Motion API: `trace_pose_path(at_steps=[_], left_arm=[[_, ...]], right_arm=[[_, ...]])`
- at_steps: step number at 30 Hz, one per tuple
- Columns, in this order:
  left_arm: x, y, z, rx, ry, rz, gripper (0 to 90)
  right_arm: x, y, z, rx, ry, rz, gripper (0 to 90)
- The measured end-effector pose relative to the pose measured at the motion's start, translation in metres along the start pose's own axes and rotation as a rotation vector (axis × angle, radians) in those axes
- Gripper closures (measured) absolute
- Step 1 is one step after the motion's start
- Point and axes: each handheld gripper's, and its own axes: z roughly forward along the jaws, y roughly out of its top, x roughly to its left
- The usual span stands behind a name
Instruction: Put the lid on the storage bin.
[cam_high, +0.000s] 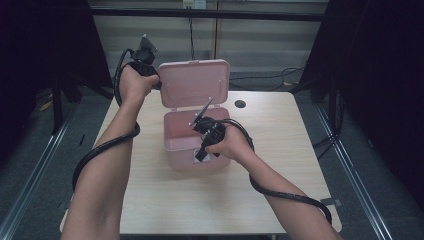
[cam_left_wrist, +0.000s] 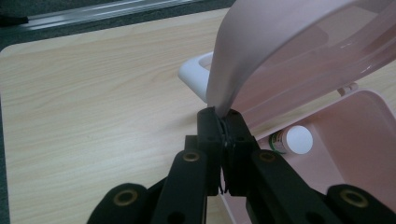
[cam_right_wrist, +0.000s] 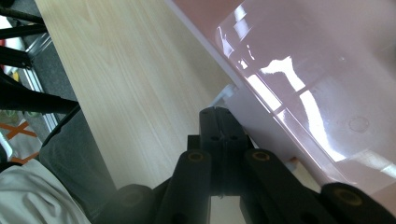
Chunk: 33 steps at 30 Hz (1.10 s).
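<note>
black fingers (cam_left_wrist: 223, 122) pinching smooth curved pink lid (cam_left_wrist: 280, 42)

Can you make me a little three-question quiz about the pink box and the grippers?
1. True or false: the lid of the pink box is closed flat.
2. Which hand-held gripper pinches the lid's edge? A) the left hand-held gripper B) the right hand-held gripper
3. Fill in: inside the box lies a small bottle with a ____ cap.

Key
1. False. The lid stands up, open.
2. A. In the left gripper view its jaws are shut on the lid's corner. The right one is shut at the box's front wall.
3. White.
</note>
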Motion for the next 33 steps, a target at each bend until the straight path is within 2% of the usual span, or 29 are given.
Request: trace_pose_path(at_steps=[13,18,28,33], left_arm=[[-0.005,-0.013,-0.006,-0.023,0.005,0.027,87.1],[-0.007,-0.018,-0.009,-0.033,-0.003,0.021,86.8],[-0.010,-0.027,-0.013,-0.030,-0.008,0.033,86.4],[-0.010,-0.030,-0.013,-0.037,-0.017,0.022,86.1]], right_arm=[[0.002,0.000,0.000,-0.006,-0.018,0.007,90.0],[0.003,-0.001,0.000,-0.012,-0.022,0.006,90.0],[0.005,0.000,0.000,-0.015,-0.032,0.010,90.0],[0.006,0.000,0.000,-0.014,-0.038,0.009,90.0]])
